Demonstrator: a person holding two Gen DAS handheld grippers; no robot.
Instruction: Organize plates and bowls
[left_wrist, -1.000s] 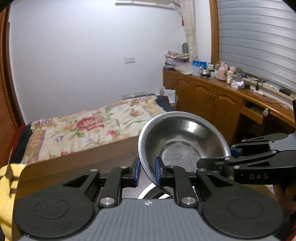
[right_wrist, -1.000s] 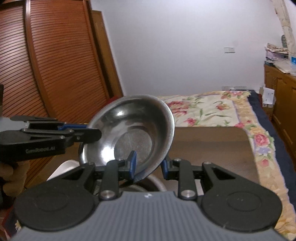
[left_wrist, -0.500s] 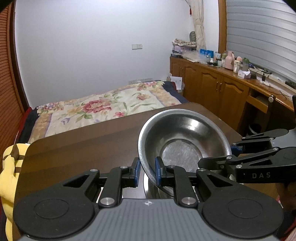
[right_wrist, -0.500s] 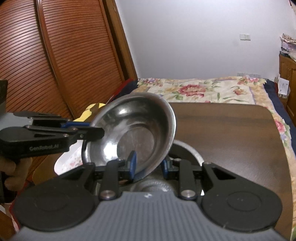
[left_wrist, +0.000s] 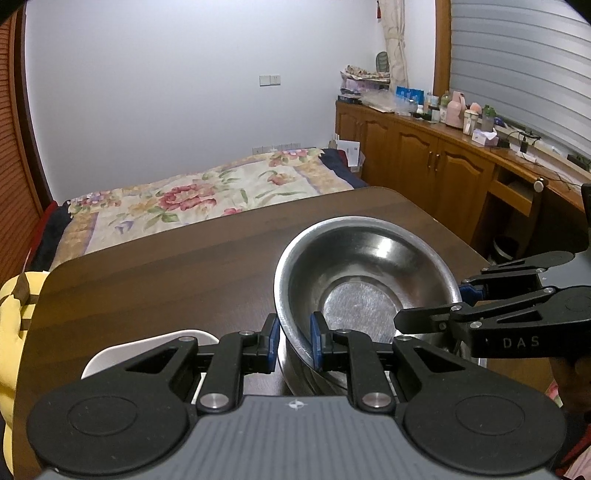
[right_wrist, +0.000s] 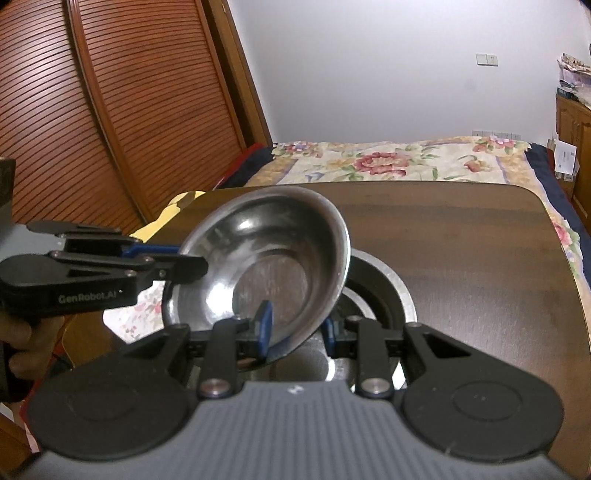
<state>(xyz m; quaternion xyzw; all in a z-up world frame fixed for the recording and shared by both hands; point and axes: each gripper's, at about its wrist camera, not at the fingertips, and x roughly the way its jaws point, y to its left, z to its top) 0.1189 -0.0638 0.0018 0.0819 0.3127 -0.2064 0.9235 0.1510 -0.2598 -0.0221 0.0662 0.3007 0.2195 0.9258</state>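
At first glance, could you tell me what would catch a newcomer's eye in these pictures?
The steel bowl stands out, held tilted above the dark wooden table with the left gripper and the right gripper each clamped on its rim. Below it a second steel bowl waits, and a floral bedspread brightens the room behind.

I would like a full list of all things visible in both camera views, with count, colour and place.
Round steel bowl: one, silver, held tilted above the table.
Larger steel bowl: at least one, silver, on the table under the held bowl.
White dish: one, left of the bowls.
Dark wooden table: one, brown.
Floral bedspread: one, cream, beyond the table.
Wooden cabinets: brown, right wall.
Left tool: black, shut on bowl rim.
Right tool: black, shut on opposite rim.
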